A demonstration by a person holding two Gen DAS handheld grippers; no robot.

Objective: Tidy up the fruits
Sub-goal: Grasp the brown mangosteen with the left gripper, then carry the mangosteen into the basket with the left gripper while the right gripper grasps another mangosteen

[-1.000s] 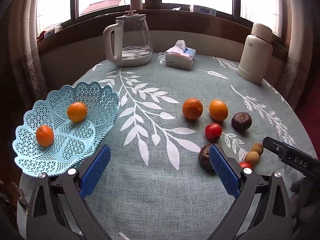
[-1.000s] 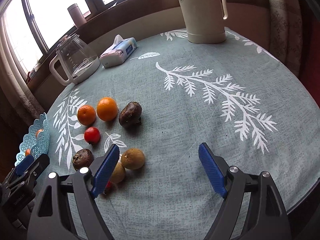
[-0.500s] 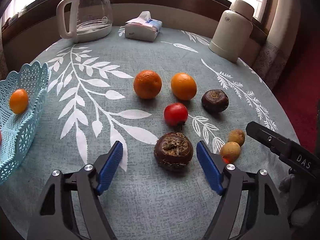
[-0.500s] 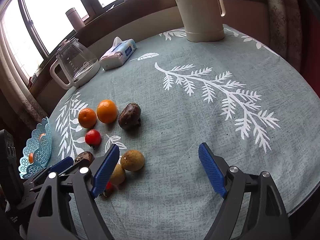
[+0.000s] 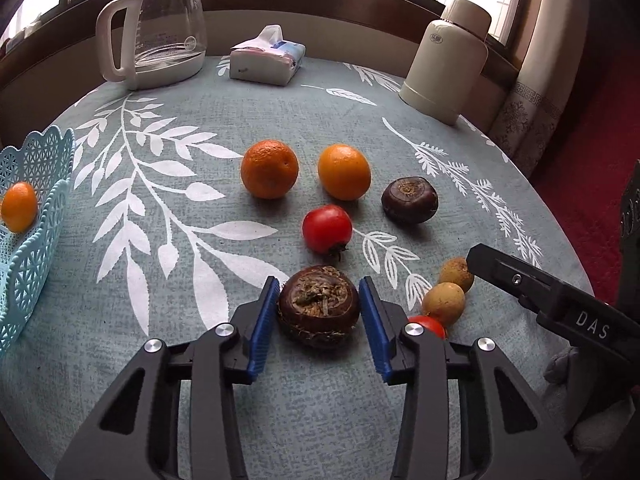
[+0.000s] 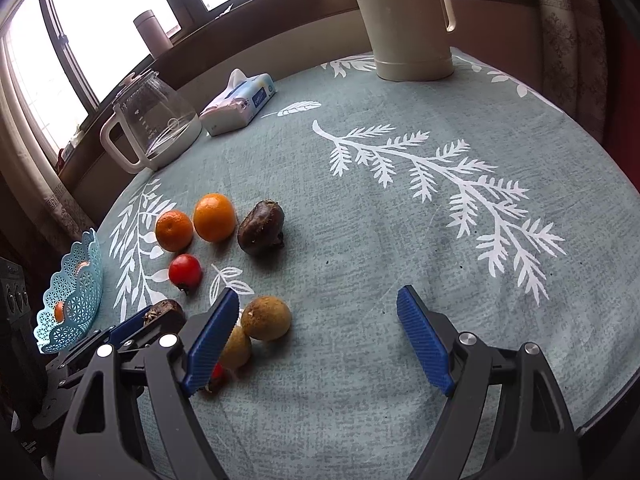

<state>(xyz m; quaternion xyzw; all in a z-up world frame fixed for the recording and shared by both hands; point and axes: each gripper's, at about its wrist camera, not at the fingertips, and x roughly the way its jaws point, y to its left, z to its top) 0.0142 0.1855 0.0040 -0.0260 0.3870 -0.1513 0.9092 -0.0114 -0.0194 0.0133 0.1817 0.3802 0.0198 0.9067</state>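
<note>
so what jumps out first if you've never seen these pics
The left gripper, jaws on either side of a dark brown fruit near the table's front edge. Behind it sit two oranges and a red fruit; a blue basket stands at far left.

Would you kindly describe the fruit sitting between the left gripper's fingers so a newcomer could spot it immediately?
Start at the round table's leaf-print cloth and find the fruit cluster right of the blue lattice basket. Nearest the front edge, between the left gripper fingers, sits a dark brown fruit. Unlike its smoother dark twin farther back, its top is rough, dry and fibrous, and it is squatter than the red fruit behind it.
</note>
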